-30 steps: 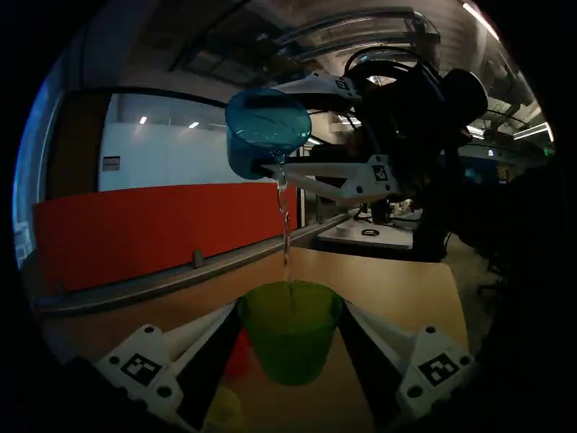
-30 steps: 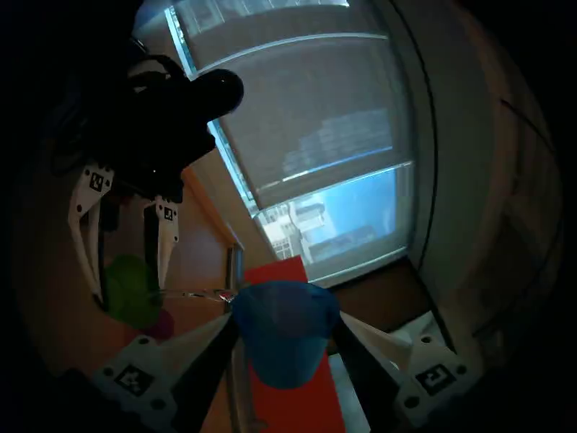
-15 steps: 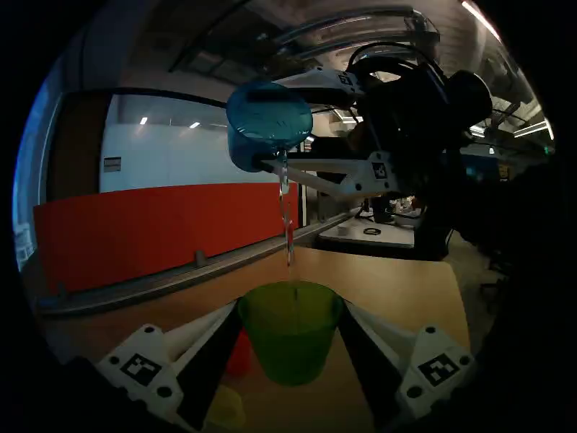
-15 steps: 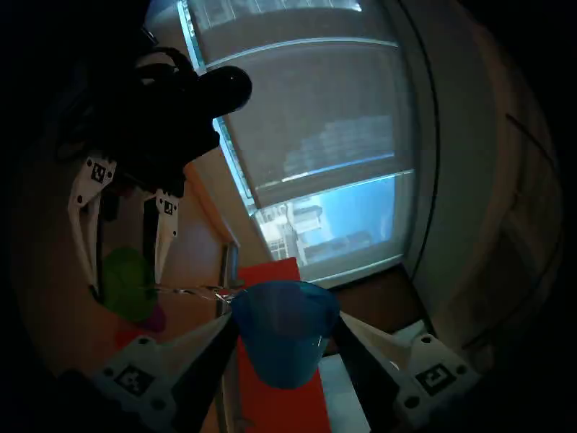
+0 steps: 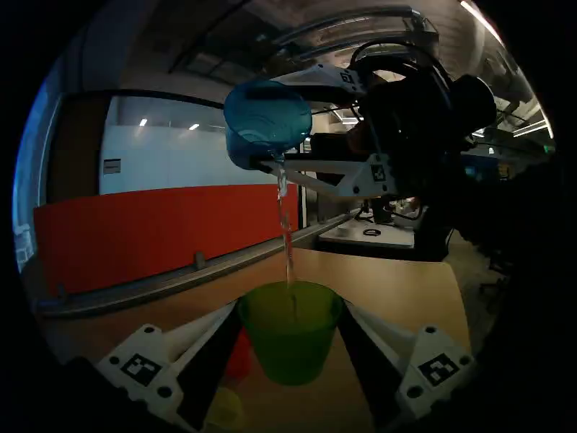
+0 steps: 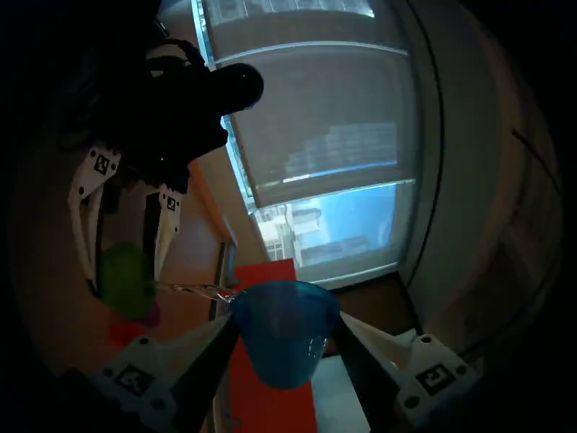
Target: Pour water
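Left gripper view: over the last second the blue cup (image 5: 265, 130) has barely moved, and the thin stream of water (image 5: 286, 231) keeps running from its lip. The background in the right gripper view has swung slightly, which suggests you are rolling that wrist a little further. The pour is therefore mid-course, not finished.

Your right gripper (image 6: 283, 321) has both fingers pressed on the blue cup, which is held high and tipped on its side. Your left gripper (image 5: 291, 312) clasps the green cup (image 5: 291, 339) upright, directly under the stream. I cannot tell whether it rests on the tabletop (image 5: 389, 285). Water still pools at the blue cup's lower lip. The stream drops inside the green rim, but the tinted wall hides the level.
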Available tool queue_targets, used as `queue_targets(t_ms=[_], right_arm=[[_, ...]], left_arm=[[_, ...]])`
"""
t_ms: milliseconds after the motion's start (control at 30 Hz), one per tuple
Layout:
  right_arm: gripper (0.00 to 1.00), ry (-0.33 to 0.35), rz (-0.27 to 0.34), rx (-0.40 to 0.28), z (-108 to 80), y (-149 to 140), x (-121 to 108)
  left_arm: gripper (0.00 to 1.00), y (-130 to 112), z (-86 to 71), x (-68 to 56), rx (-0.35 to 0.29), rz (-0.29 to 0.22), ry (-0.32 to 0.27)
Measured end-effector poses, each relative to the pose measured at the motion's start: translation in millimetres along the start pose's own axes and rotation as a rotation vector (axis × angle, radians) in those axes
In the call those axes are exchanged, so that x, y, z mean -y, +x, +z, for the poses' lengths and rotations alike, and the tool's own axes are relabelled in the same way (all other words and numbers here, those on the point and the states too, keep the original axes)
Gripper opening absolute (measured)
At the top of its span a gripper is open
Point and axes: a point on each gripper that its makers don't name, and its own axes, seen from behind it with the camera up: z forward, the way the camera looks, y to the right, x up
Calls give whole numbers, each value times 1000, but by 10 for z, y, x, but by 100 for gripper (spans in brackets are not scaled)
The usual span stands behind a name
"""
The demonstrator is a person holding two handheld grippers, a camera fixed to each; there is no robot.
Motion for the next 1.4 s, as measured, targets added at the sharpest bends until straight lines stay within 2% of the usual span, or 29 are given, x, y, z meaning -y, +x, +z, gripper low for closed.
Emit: queue_targets(t_ms=[1167, 1400], right_arm=[[89, -31, -160, -11, 38, 150, -185], [89, -34, -207, -8, 45, 178, -190]], left_arm=[[88, 27, 3, 1, -5, 8, 2], [88, 23, 11, -7, -5, 9, 1]])
